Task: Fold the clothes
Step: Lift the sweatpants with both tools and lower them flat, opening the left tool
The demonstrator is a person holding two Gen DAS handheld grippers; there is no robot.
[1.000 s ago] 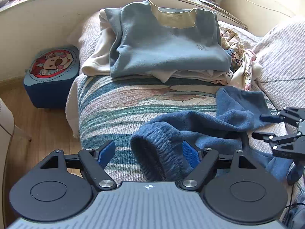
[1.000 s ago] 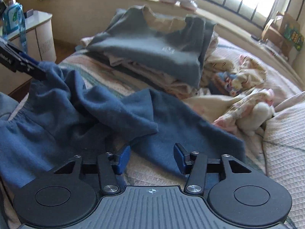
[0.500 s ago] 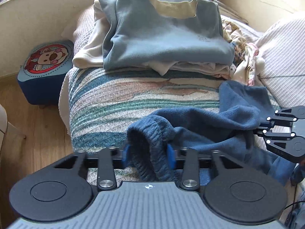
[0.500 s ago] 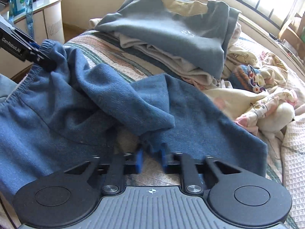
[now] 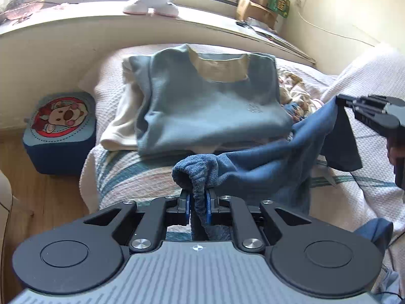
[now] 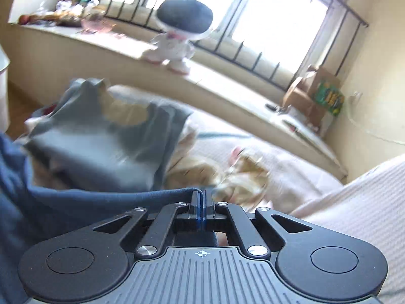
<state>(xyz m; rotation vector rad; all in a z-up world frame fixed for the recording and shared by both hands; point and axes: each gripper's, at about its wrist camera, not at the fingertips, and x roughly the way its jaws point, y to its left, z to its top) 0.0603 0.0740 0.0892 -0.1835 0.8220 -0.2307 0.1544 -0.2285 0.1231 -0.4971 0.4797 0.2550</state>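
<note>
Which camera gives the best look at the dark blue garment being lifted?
The left wrist view: the dark blue garment stretches from the ribbed band in the left claw to the right claw. The right wrist view shows only blurred cloth.

No lettering can be read anywhere. The small embroidered mark on the folded grey-blue sweater (image 5: 251,108) is too small. Print on the green box (image 5: 278,2) is blurred.

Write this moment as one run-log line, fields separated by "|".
step: lift | left gripper: shut on trousers waistband | right gripper: shut on trousers edge | trousers: hanging between grippers above bed
</note>
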